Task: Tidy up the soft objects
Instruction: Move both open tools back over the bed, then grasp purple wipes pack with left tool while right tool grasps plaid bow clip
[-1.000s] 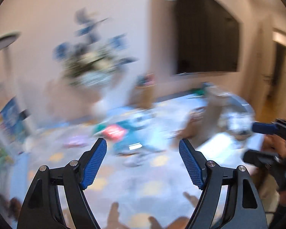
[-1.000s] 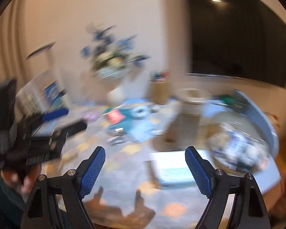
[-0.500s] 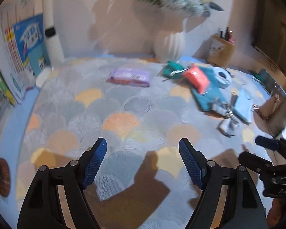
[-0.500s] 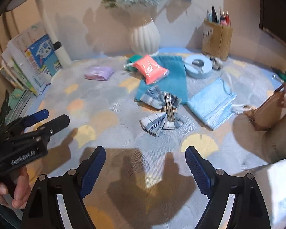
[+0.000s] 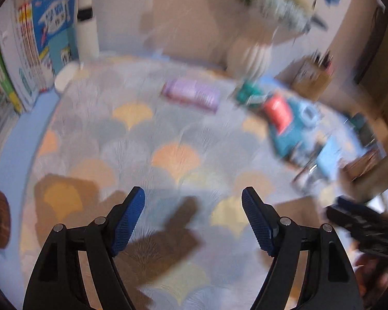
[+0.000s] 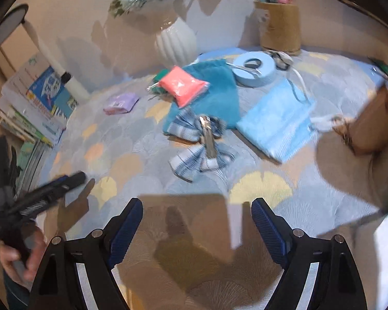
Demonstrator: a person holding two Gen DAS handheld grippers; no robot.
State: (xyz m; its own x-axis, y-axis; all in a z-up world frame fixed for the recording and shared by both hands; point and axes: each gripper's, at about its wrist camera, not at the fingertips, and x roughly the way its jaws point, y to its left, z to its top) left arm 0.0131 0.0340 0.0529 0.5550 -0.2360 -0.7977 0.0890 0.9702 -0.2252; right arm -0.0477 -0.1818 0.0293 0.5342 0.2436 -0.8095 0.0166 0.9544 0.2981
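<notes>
On the patterned tablecloth (image 6: 111,165) lie soft things: a teal towel (image 6: 214,95) with a pink packet (image 6: 182,86) on it, a plaid cloth with a metal clip (image 6: 204,142), a light blue cloth (image 6: 276,124) and a purple tissue pack (image 6: 120,102). In the blurred left wrist view the purple tissue pack (image 5: 191,94) and the pink packet (image 5: 278,112) lie far ahead. My left gripper (image 5: 193,201) is open over bare cloth. My right gripper (image 6: 197,213) is open too, short of the plaid cloth. Neither holds anything.
A white vase (image 6: 177,42) with flowers, a pen holder (image 6: 279,25) and a blue tape roll (image 6: 254,68) stand at the back. Books (image 6: 36,103) are stacked at the left. A brown bag (image 6: 370,124) sits at the right. A hand (image 6: 20,255) holds the left gripper.
Both grippers have dropped and tilted down from facing the wall and screen to facing the tabletop. In the last half second they crept a little closer. Jaws stayed open.
</notes>
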